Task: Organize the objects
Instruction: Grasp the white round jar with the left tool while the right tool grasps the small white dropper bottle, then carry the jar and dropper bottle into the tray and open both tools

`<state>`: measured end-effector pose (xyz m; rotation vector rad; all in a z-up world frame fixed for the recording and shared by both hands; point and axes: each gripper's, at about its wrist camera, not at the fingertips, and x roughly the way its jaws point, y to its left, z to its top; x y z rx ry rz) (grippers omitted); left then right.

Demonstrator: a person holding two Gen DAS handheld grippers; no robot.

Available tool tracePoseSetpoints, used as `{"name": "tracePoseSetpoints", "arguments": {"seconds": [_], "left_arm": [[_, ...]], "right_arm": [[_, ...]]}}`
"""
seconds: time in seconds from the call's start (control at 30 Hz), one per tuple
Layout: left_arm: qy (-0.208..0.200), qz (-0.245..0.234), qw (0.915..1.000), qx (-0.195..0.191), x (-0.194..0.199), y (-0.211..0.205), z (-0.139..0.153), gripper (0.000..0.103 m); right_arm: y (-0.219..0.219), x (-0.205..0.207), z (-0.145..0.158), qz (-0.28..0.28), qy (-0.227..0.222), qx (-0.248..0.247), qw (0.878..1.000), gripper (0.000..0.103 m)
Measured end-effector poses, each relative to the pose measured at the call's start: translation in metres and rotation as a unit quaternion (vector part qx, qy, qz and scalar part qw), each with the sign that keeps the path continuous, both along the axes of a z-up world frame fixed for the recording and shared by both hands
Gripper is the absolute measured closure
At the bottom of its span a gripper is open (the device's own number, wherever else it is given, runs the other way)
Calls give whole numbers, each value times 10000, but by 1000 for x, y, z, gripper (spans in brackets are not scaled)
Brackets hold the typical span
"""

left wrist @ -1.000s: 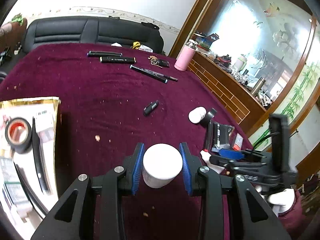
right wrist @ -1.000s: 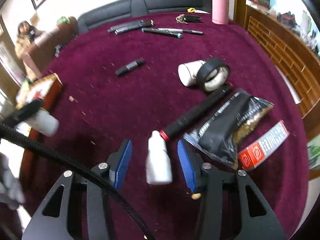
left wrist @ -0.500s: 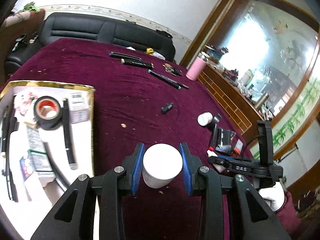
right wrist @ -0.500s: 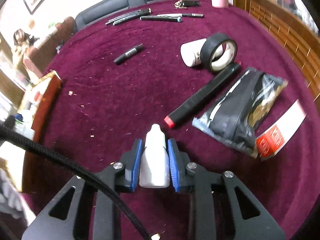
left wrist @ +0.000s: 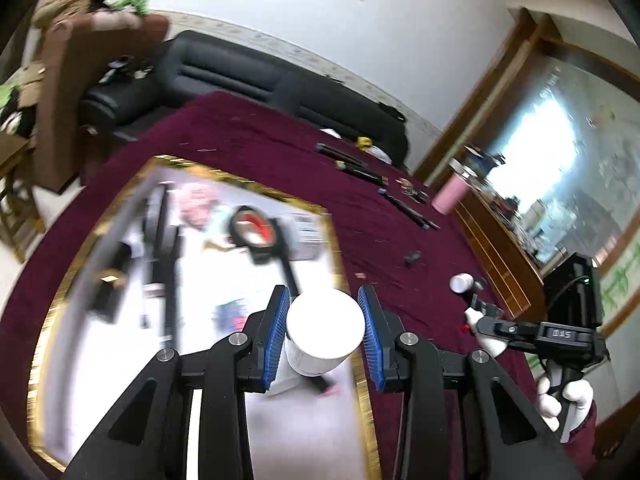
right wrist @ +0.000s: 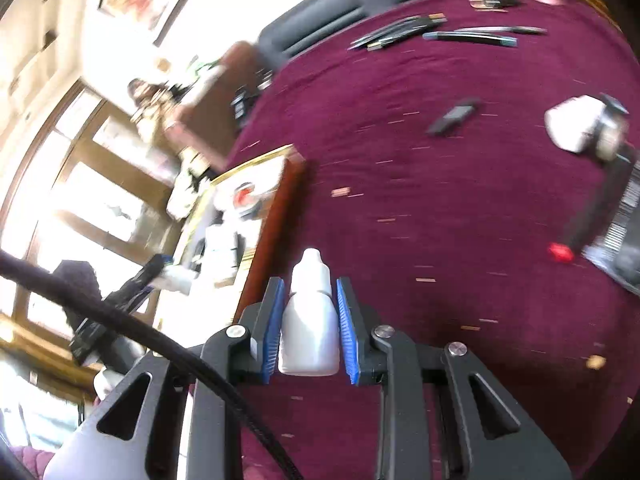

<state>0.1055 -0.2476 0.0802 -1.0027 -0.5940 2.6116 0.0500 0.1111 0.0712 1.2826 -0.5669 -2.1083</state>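
Observation:
My left gripper (left wrist: 325,332) is shut on a white round jar (left wrist: 322,330) and holds it above the near right part of a gold-rimmed tray (left wrist: 338,240). The tray holds a red-cored tape roll (left wrist: 253,230), pens and packets. My right gripper (right wrist: 310,324) is shut on a small white dropper bottle (right wrist: 310,332), lifted over the maroon cloth (right wrist: 440,200) just right of the tray (right wrist: 276,196). The right gripper also shows in the left wrist view (left wrist: 486,322), to the right of the tray.
On the cloth lie a white jar with a black tape roll (right wrist: 584,128), a black stick with a red tip (right wrist: 588,216), a dark foil packet (right wrist: 628,232), a small black marker (right wrist: 454,116), several pens (right wrist: 436,30) and a pink bottle (left wrist: 450,198). A black sofa (left wrist: 240,76) stands behind.
Both grippers swung left toward the tray. The left, still gripping the jar, now hangs over the tray. The right closed on the dropper bottle and lifted it off the cloth.

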Motion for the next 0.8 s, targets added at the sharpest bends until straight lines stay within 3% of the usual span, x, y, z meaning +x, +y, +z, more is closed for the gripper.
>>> {"name": "tracePoseSetpoints", "arguments": {"seconds": [0.1, 0.37, 0.6, 0.8], "left_arm": [[-129, 184, 9997, 1, 8, -25, -8, 73], [-694, 549, 9951, -451, 4, -77, -29, 72], [-1213, 331, 9903, -599, -20, -105, -52, 72], [-1240, 145, 9899, -670, -34, -104, -54, 72]], "right_arm": [[-40, -7, 4, 405, -29, -103, 9991, 79], [-165, -27, -9, 1325, -139, -50, 9911, 78], [-194, -67, -27, 995, -243, 441, 9938, 78], [-207, -84, -43, 788, -326, 878, 9925, 79]]}}
